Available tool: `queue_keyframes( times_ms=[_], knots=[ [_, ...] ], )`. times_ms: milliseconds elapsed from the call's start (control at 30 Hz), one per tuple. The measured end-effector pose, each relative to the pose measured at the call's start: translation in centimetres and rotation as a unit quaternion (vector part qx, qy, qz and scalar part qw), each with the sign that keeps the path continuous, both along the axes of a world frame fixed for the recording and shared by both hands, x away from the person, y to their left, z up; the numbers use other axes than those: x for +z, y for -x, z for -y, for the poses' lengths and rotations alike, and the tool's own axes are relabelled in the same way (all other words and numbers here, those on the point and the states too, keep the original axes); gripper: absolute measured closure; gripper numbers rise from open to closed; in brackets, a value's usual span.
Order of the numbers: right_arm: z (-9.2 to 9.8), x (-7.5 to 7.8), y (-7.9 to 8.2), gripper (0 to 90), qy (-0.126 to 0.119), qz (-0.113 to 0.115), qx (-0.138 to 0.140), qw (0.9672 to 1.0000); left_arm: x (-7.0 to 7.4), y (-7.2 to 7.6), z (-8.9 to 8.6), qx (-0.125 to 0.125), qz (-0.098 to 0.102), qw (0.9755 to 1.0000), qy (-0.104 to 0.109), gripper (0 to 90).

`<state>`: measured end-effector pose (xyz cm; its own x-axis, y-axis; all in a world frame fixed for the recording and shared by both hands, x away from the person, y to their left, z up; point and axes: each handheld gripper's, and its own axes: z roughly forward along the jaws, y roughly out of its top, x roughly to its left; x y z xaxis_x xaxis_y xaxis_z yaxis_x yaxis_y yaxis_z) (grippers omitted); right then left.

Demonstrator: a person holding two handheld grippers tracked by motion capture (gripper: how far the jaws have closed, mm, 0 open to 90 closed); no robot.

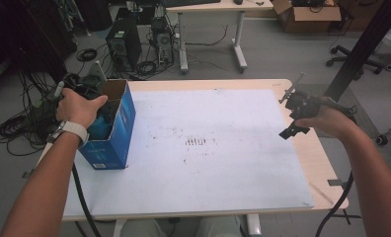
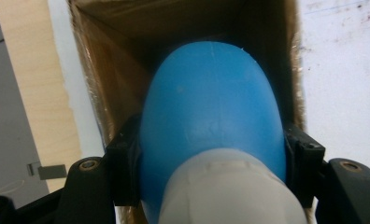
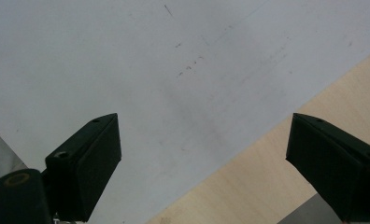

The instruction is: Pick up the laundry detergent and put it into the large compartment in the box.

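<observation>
Left gripper view shows the left gripper [image 2: 211, 154] clamped on a smooth blue plastic bottle with a white cap [image 2: 211, 116], hanging in the mouth of the tall blue cardboard box [image 2: 103, 79]. The rounded body could catch the box wall and tip the narrow box over. Off at the table's far side, the right gripper [image 3: 202, 163] hangs spread and empty.
</observation>
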<state>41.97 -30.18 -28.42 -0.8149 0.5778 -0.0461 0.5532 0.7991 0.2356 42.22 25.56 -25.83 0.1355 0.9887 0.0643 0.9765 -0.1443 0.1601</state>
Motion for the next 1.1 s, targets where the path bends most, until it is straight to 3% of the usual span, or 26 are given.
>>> queue_keyframes(
  times_ms=[333,867,1100],
  knots=[
    [0.0,-0.1,0.0,10.1,0.001,0.000,0.000,1.0000,-2.0,0.0,-0.2,0.003,-0.010,0.9999,0.003,37.6],
    [0.2,-0.5,0.0,10.0,0.001,-0.003,-0.001,1.0000,-2.2,-0.3,-0.4,0.019,-0.006,0.9997,0.011,37.1],
    [0.5,-0.5,0.1,10.0,0.001,-0.004,-0.003,1.0000,-2.2,-0.3,-0.7,0.021,-0.007,0.9997,0.013,31.7]
  ],
)
